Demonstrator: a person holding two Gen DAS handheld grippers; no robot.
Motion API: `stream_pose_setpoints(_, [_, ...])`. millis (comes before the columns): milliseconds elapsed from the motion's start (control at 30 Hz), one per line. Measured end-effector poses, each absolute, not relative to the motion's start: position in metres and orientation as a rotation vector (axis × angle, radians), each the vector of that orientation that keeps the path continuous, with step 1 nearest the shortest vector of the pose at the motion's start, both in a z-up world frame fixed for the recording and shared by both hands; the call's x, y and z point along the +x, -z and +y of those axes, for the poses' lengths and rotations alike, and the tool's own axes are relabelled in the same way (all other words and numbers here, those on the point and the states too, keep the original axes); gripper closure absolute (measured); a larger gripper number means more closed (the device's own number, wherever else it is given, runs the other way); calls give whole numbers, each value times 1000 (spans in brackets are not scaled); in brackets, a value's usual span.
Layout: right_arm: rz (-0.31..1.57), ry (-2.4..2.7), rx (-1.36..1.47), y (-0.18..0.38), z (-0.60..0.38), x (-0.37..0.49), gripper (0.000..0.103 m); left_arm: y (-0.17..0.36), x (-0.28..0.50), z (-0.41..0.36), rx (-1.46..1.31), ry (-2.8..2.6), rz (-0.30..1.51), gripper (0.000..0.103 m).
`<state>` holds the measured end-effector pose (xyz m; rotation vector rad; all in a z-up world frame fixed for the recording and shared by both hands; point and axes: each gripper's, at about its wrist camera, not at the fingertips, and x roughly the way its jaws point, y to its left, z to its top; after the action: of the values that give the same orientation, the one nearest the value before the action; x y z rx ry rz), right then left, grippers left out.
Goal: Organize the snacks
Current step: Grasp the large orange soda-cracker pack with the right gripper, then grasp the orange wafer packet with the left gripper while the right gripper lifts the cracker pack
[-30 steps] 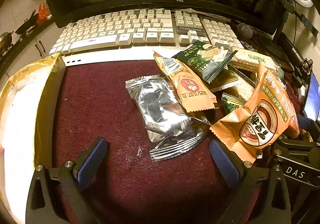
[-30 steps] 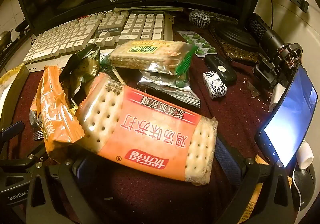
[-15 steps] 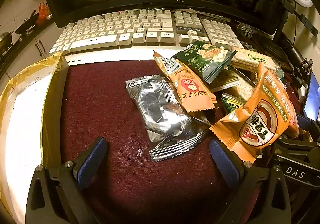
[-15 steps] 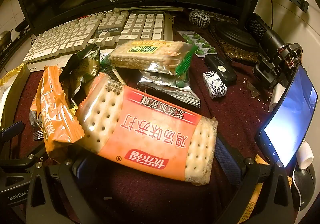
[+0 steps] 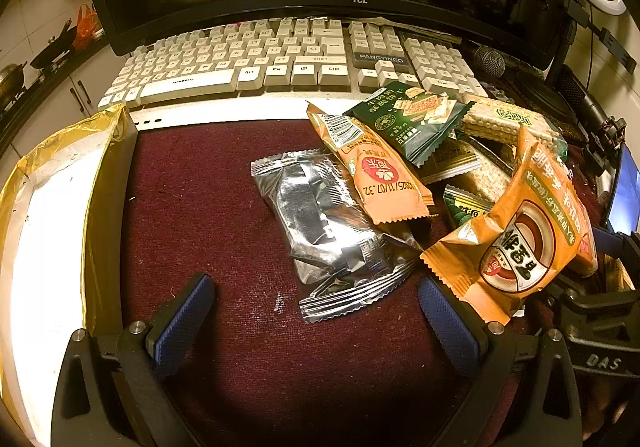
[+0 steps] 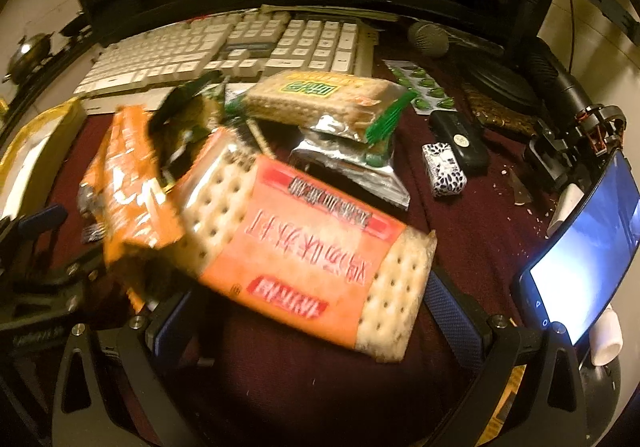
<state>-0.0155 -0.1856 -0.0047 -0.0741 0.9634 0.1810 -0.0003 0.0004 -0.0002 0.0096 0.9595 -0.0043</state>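
Left tool [image 5: 316, 311]: wide apart, holding nothing
Right tool [image 6: 304, 311]: jaws around cracker pack [image 6: 304, 243], grip unclear
Progress: snack pile [image 5: 440, 167] unsorted, centre-right

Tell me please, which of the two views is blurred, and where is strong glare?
The right wrist view is motion-blurred: the print on the orange cracker pack smears. The left wrist view is sharp, with glare washing out the gold-edged tray at left and shining on the silver packet. Both views bend straight edges, as fisheye does.

Two orange pouches [image 5: 516, 243], one silver packet [image 5: 320, 215], one green packet [image 5: 408, 119], two cracker packs [image 6: 304, 243].
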Motion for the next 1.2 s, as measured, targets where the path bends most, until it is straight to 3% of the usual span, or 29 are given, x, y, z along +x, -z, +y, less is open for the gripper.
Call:
stream_pose_setpoints(433, [829, -370, -147, -34, -199, -53, 0, -3, -7, 0, 32, 75, 999, 1])
stream_pose_setpoints(567, [790, -385, -118, -46, -207, -45, 0, -24, -30, 4, 37, 141, 934, 1])
stream_pose_setpoints(867, [905, -443, 180, -30, -224, 10, 0, -44, -60, 21, 29, 230, 884, 1])
stream_pose_setpoints(1200, [1026, -596, 109, -17, -200, -4, 0, -39, -57, 16, 23, 273, 906, 1])
